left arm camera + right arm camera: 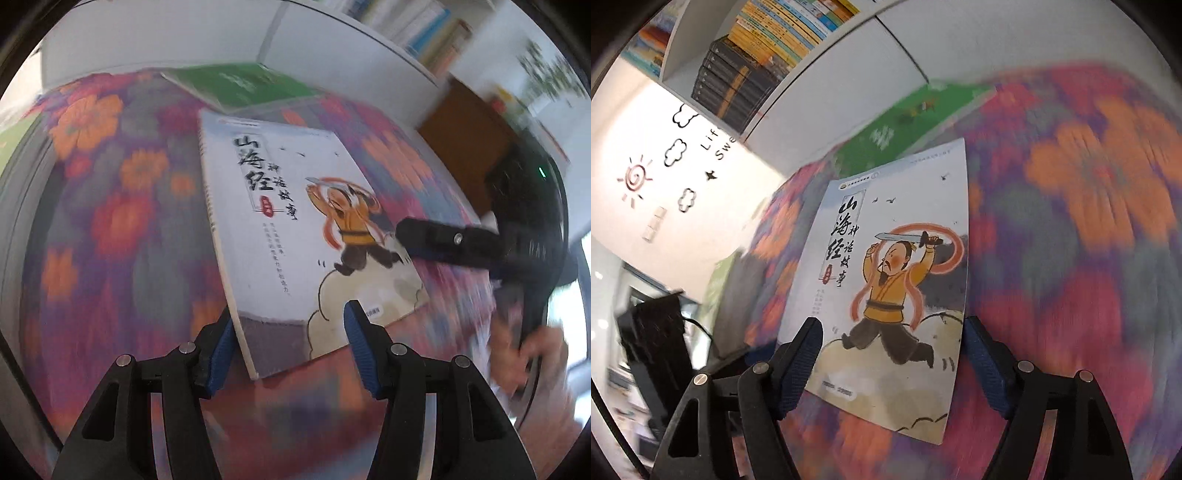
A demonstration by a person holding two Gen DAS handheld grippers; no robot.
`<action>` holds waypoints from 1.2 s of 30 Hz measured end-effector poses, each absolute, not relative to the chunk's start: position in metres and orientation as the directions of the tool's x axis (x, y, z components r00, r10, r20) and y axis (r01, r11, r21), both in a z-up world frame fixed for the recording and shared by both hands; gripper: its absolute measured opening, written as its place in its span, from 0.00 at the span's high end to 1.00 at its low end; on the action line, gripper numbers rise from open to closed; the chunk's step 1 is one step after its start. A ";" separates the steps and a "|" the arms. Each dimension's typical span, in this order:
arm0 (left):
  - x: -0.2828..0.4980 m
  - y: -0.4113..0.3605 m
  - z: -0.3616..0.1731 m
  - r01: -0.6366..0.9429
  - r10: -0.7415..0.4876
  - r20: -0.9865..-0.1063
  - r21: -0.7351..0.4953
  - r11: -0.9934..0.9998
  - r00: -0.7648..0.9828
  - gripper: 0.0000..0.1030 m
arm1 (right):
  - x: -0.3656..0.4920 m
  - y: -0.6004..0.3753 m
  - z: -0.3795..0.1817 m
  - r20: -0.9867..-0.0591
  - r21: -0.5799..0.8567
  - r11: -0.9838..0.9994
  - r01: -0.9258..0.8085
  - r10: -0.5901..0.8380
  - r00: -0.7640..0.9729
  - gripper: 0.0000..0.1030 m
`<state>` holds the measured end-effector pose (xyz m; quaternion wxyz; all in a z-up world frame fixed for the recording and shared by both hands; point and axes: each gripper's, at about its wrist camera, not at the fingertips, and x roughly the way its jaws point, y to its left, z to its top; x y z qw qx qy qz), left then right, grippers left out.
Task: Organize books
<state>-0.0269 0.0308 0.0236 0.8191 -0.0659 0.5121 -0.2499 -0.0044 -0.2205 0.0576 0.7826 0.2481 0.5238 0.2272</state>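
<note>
- Nearest your lens, the left gripper stands with its jaws spread. The spine corner of the picture book sits between its blue pads, and nothing is pinched yet.
- Your right gripper is also spread wide, straddling the book's near edge. In the left wrist view its finger appears to press the cover's right edge, though true contact is hard to judge.
- The picture book lies flat on the floral cloth, which makes it your landmark. The green book lies just beyond its far edge, and the white shelf of upright books stands behind that.
- Risk: the book looks thin and floppy. If you close on one cover only, it may fan open or bend.
- Risk: the cloth looks soft. If you slide the book instead of lifting it, it may drag folds or nudge the green book.
- Risk: the background is blurred, so a hasty closure could miss the spine.
- The cover title reads 山海经, with 神话故事 beside it. The small print is illegible.
- Wall lettering left of the shelf reads "Lif" and "Swe", cut off by the shelf.
</note>
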 end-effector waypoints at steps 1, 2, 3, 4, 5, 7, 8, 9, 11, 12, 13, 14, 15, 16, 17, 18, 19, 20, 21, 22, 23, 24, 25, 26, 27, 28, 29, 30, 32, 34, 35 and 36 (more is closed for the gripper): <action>-0.036 0.036 0.025 0.355 -0.471 -0.816 -0.353 0.866 0.335 0.49 | -0.015 -0.221 0.056 -0.698 0.648 0.755 -0.098 0.641 0.319 0.25; -0.038 0.040 0.026 0.354 -0.473 -0.818 -0.359 0.864 0.326 0.49 | -0.025 -0.223 0.056 -0.681 0.679 0.727 -0.102 0.675 0.285 0.26; -0.036 0.045 0.025 0.347 -0.483 -0.817 -0.375 0.859 0.313 0.49 | -0.034 -0.227 0.052 -0.667 0.707 0.702 -0.091 0.703 0.246 0.27; -0.028 0.052 0.024 0.330 -0.506 -0.810 -0.410 0.850 0.295 0.49 | -0.037 -0.232 0.050 -0.662 0.716 0.694 -0.077 0.710 0.241 0.34; -0.021 0.056 0.022 0.312 -0.522 -0.804 -0.437 0.843 0.284 0.51 | -0.036 -0.238 0.047 -0.657 0.726 0.686 -0.058 0.715 0.239 0.39; -0.003 0.065 0.019 0.281 -0.557 -0.789 -0.490 0.825 0.258 0.55 | -0.027 -0.249 0.037 -0.621 0.770 0.638 -0.002 0.750 0.226 0.51; 0.004 0.065 0.018 0.267 -0.564 -0.787 -0.504 0.821 0.250 0.58 | -0.021 -0.253 0.033 -0.597 0.794 0.608 0.023 0.771 0.221 0.52; 0.008 0.068 0.016 0.250 -0.573 -0.783 -0.520 0.817 0.244 0.60 | -0.013 -0.255 0.029 -0.580 0.809 0.587 0.036 0.786 0.213 0.55; 0.017 0.068 0.014 0.227 -0.583 -0.779 -0.540 0.811 0.231 0.67 | 0.000 -0.252 0.027 -0.583 0.806 0.592 0.016 0.788 0.195 0.58; 0.019 0.067 0.014 0.225 -0.581 -0.780 -0.539 0.812 0.230 0.70 | 0.006 -0.250 0.028 -0.587 0.802 0.597 0.004 0.787 0.189 0.58; 0.023 0.067 0.014 0.225 -0.575 -0.785 -0.532 0.816 0.230 0.73 | 0.011 -0.247 0.028 -0.592 0.798 0.603 -0.003 0.785 0.184 0.58; 0.026 0.065 0.013 0.228 -0.572 -0.787 -0.528 0.818 0.231 0.76 | 0.016 -0.245 0.028 -0.596 0.794 0.607 -0.011 0.782 0.180 0.58; 0.028 0.065 0.013 0.228 -0.572 -0.787 -0.528 0.818 0.231 0.76 | 0.020 -0.240 0.029 -0.602 0.788 0.615 -0.026 0.779 0.178 0.58; 0.030 0.067 0.012 0.219 -0.576 -0.785 -0.535 0.816 0.228 0.77 | 0.024 -0.239 0.029 -0.605 0.784 0.620 -0.036 0.776 0.180 0.60; 0.031 0.068 0.011 0.212 -0.579 -0.783 -0.541 0.814 0.225 0.77 | 0.027 -0.238 0.029 -0.612 0.777 0.628 -0.044 0.769 0.184 0.63; 0.033 0.069 0.011 0.207 -0.582 -0.782 -0.545 0.812 0.222 0.78 | 0.029 -0.236 0.029 -0.624 0.764 0.643 -0.055 0.758 0.190 0.71; 0.034 0.070 0.010 0.203 -0.585 -0.780 -0.550 0.810 0.222 0.78 | 0.033 -0.236 0.028 -0.639 0.750 0.659 -0.062 0.745 0.195 0.82; 0.035 0.070 0.010 0.198 -0.587 -0.778 -0.554 0.809 0.223 0.78 | 0.034 -0.238 0.027 -0.646 0.742 0.667 -0.062 0.737 0.198 0.86; 0.035 0.071 0.010 0.198 -0.586 -0.779 -0.553 0.810 0.223 0.78 | 0.032 -0.244 0.022 -0.621 0.766 0.641 -0.051 0.759 0.197 0.87; 0.035 0.070 0.010 0.200 -0.580 -0.783 -0.545 0.814 0.226 0.78 | 0.031 -0.250 0.018 -0.603 0.783 0.621 -0.037 0.773 0.195 0.89; 0.035 0.068 0.010 0.200 -0.572 -0.787 -0.537 0.819 0.229 0.78 | 0.032 -0.253 0.015 -0.587 0.799 0.601 -0.022 0.787 0.191 0.89; 0.034 0.066 0.012 0.202 -0.558 -0.796 -0.521 0.829 0.235 0.78 | 0.031 -0.255 0.014 -0.585 0.801 0.599 -0.020 0.789 0.189 0.89; 0.033 0.063 0.014 0.206 -0.545 -0.803 -0.506 0.838 0.241 0.78 | 0.030 -0.254 0.016 -0.593 0.794 0.607 -0.023 0.783 0.189 0.89; 0.032 0.060 0.016 0.212 -0.529 -0.812 -0.488 0.847 0.248 0.79 | 0.029 -0.254 0.017 -0.602 0.786 0.617 -0.028 0.775 0.191 0.89; 0.031 0.058 0.018 0.218 -0.521 -0.816 -0.477 0.852 0.251 0.80 | 0.028 -0.251 0.021 -0.618 0.771 0.635 -0.040 0.762 0.193 0.88; 0.030 0.057 0.019 0.227 -0.514 -0.821 -0.466 0.855 0.250 0.80 | 0.025 -0.250 0.024 -0.628 0.761 0.647 -0.054 0.755 0.191 0.85; 0.031 0.056 0.020 0.229 -0.512 -0.823 -0.463 0.856 0.247 0.80 | 0.025 -0.248 0.027 -0.638 0.750 0.658 -0.069 0.747 0.186 0.85; 0.031 0.056 0.021 0.228 -0.511 -0.824 -0.463 0.856 0.244 0.80 | 0.023 -0.246 0.030 -0.652 0.734 0.673 -0.088 0.736 0.184 0.85; 0.032 0.056 0.022 0.230 -0.503 -0.830 -0.455 0.861 0.243 0.80 | 0.019 -0.243 0.035 -0.663 0.722 0.684 -0.105 0.728 0.175 0.85; 0.030 0.056 0.024 0.241 -0.493 -0.835 -0.440 0.865 0.244 0.80 | 0.018 -0.239 0.039 -0.659 0.725 0.679 -0.117 0.733 0.171 0.85; 0.029 0.055 0.026 0.249 -0.490 -0.837 -0.434 0.866 0.245 0.80 | 0.015 -0.236 0.043 -0.663 0.717 0.684 -0.135 0.728 0.173 0.85; 0.028 0.054 0.028 0.255 -0.489 -0.837 -0.431 0.866 0.246 0.80 | 0.012 -0.234 0.046 -0.671 0.704 0.694 -0.150 0.720 0.181 0.85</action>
